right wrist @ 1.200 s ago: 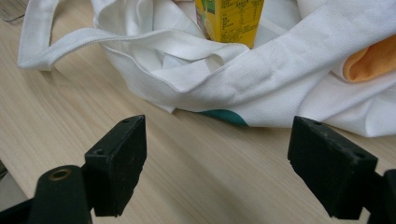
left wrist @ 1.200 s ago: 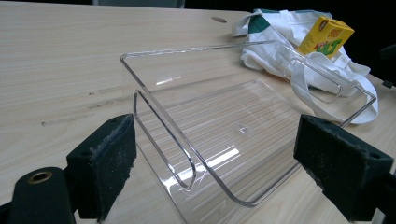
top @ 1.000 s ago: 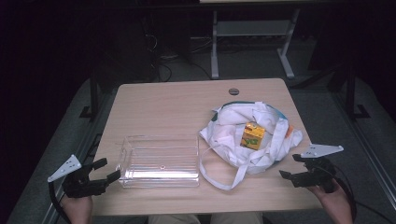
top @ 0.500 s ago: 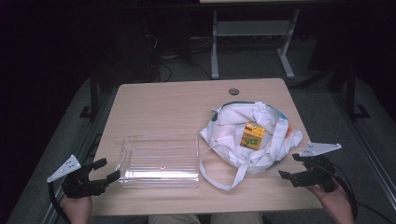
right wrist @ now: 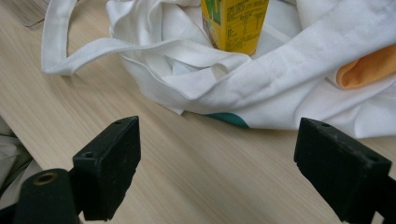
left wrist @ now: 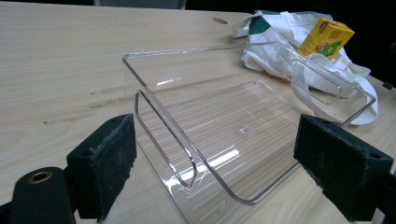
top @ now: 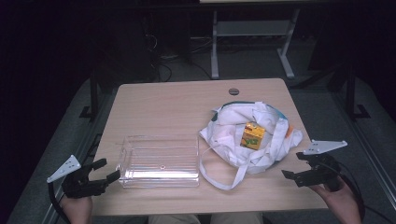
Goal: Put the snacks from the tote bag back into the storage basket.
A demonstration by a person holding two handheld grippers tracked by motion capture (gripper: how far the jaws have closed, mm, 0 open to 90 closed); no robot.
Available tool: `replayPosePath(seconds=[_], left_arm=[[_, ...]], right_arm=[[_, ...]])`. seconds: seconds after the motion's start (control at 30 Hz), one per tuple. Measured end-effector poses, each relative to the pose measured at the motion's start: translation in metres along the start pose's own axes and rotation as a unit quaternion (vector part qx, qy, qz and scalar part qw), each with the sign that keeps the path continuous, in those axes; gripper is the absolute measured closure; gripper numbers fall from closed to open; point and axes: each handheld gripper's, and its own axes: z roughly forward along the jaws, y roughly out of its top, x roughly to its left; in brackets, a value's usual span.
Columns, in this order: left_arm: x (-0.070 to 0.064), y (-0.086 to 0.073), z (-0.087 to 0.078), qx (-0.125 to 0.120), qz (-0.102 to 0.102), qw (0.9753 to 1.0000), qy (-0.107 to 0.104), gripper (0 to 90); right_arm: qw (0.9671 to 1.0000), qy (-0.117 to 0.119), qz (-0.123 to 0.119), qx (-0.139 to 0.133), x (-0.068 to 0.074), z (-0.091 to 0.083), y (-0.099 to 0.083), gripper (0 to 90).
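A clear plastic bin [top: 159,161] lies on the wooden table [top: 163,107], front left. To its right a crumpled white cloth bag [top: 243,135] carries a yellow juice carton [top: 252,136] upright on top. My left gripper [top: 105,170] is open just left of the bin, jaws wide with nothing between them; the left gripper view shows the bin [left wrist: 243,135] straight ahead, with the bag [left wrist: 299,56] and carton [left wrist: 326,36] beyond. My right gripper [top: 294,166] is open at the front right, close to the bag [right wrist: 261,88], with the carton [right wrist: 233,23] just beyond.
A long white strap [top: 224,179] of the bag loops toward the front edge between bin and bag. A round cable hole [top: 234,91] sits near the table's far edge. A white-legged desk frame [top: 252,32] stands on the dark floor beyond the table.
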Motion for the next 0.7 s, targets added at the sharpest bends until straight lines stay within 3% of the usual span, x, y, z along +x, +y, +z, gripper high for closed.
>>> replayPosePath(seconds=[0.7], left_arm=[[0.001,0.000,0.000,0.002,0.000,1.0000,0.000,12.8]], right_arm=[[0.9990,0.003,-0.039,0.023,0.002,0.000,0.036,14.7]])
